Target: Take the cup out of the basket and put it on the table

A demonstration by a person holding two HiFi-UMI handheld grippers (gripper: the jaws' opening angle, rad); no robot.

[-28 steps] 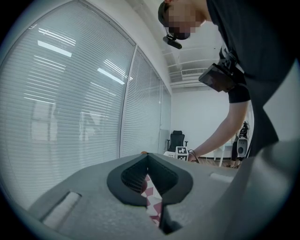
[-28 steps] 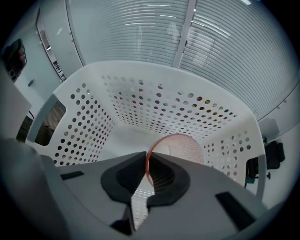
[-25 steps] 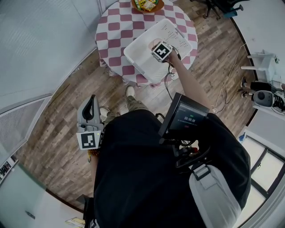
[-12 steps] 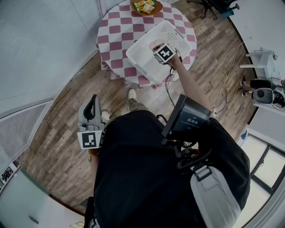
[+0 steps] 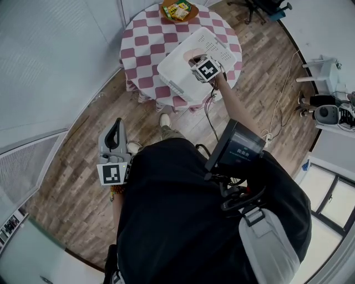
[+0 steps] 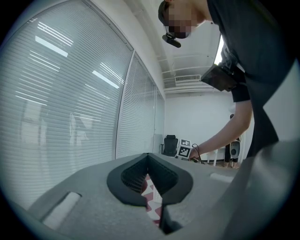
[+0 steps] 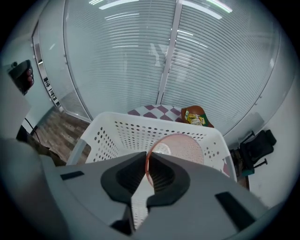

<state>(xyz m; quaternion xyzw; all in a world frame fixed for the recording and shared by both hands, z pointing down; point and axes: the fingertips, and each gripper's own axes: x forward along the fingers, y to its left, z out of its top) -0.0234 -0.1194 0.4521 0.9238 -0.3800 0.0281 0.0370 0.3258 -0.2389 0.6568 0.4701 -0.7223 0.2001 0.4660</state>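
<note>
Cup (image 7: 180, 149): we see upper rim and inside only; near wall drops behind right gripper (image 7: 146, 164), base out of sight. From head view, that gripper covers most of cup, only pink sliver shows; its own tips hidden under its cube. Basket (image 7: 117, 133): near wall hidden behind gripper body. Surface (image 5: 145, 39): part under basket covered. Packets (image 5: 177, 8) in bowl (image 5: 190, 14): print too small for us to read.
</note>
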